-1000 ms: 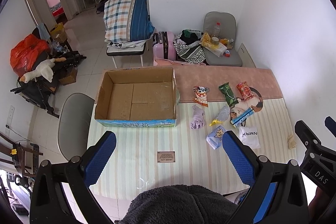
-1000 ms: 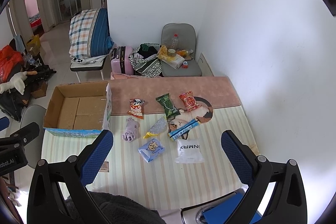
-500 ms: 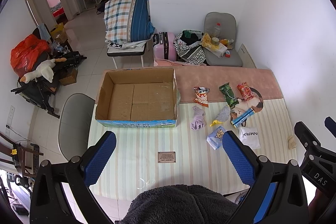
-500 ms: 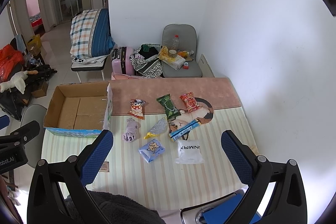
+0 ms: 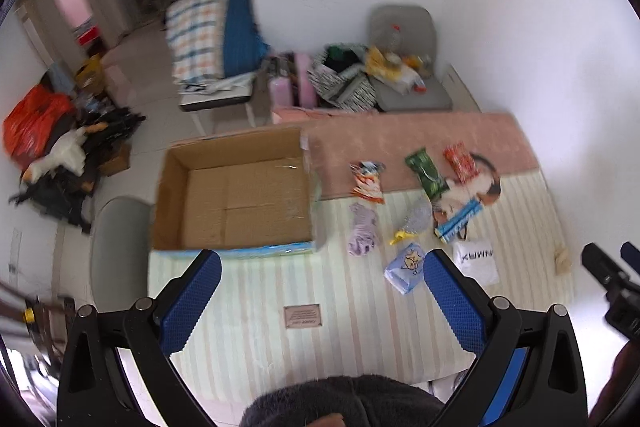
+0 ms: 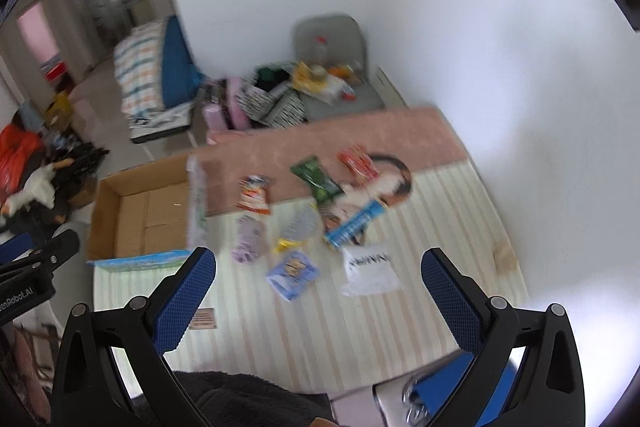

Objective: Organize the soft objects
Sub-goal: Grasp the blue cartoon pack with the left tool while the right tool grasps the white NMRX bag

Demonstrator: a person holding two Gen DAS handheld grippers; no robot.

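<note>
Both tools, left [image 5: 322,275] and right [image 6: 319,273], spread apart, unladen, above the table's [image 5: 256,307] bare near edge.

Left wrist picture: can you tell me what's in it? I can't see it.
The open left gripper hovers over a striped table holding nothing. An empty cardboard box sits ahead on the left, with snack packets and small soft things scattered to its right.
</note>
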